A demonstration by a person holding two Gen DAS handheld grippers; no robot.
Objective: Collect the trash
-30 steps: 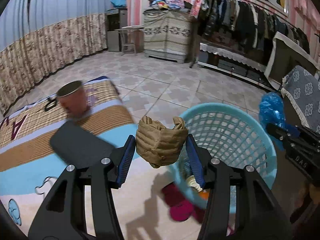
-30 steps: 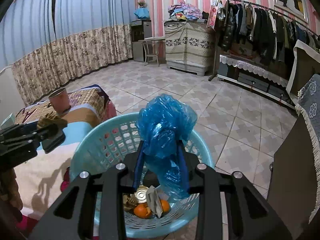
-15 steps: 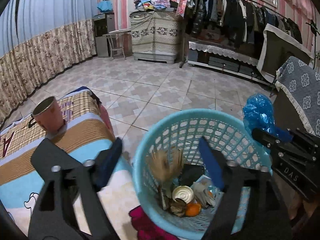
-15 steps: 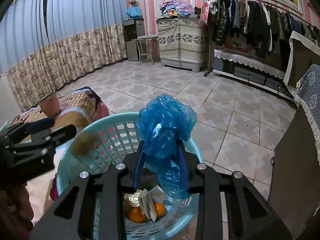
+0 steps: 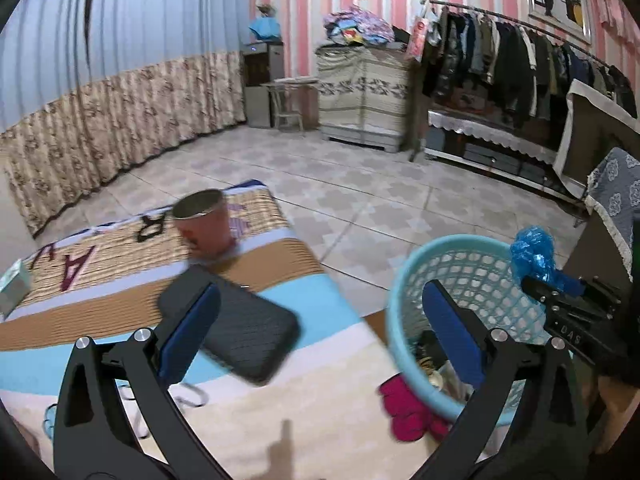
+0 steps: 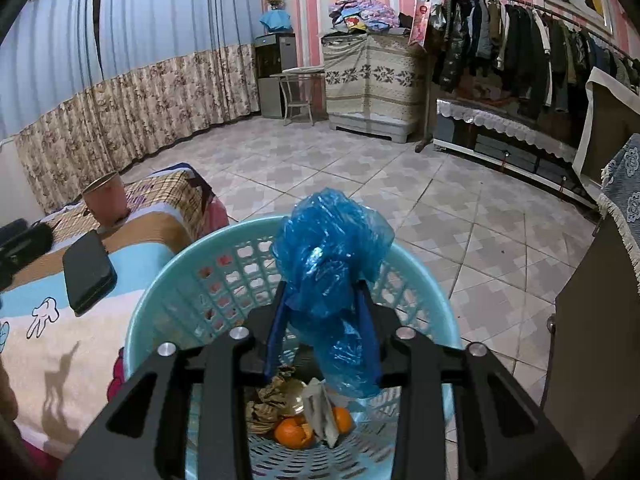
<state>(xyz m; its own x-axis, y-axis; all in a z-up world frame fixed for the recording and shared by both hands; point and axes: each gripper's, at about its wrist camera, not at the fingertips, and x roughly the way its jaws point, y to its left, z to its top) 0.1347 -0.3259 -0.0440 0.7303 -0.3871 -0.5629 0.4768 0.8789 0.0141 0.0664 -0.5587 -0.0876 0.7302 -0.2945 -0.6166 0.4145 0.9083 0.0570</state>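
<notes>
A light blue plastic basket (image 6: pixel 200 272) stands on the floor beside the low table; it also shows in the left wrist view (image 5: pixel 404 280). It holds crumpled brown paper (image 6: pixel 268 404), orange peels (image 6: pixel 294 434) and other scraps. My right gripper (image 6: pixel 324 308) is shut on a crumpled blue plastic bag (image 6: pixel 332 256) and holds it above the basket; the bag also shows in the left wrist view (image 5: pixel 534 256). My left gripper (image 5: pixel 320 320) is open and empty above the table edge, left of the basket.
A table with a patterned cloth (image 5: pixel 100 264) carries a pink cup (image 5: pixel 204 224), a black case (image 5: pixel 248 332) and a small box (image 5: pixel 14 288) at the left edge. Something red (image 5: pixel 408 408) lies beside the basket. A clothes rack (image 5: pixel 520 56) and cabinet (image 5: pixel 362 92) stand far back.
My left gripper opened over the basket and dropped the brown paper into it, then swung left over the table. The right gripper kept holding the blue bag over the basket.
</notes>
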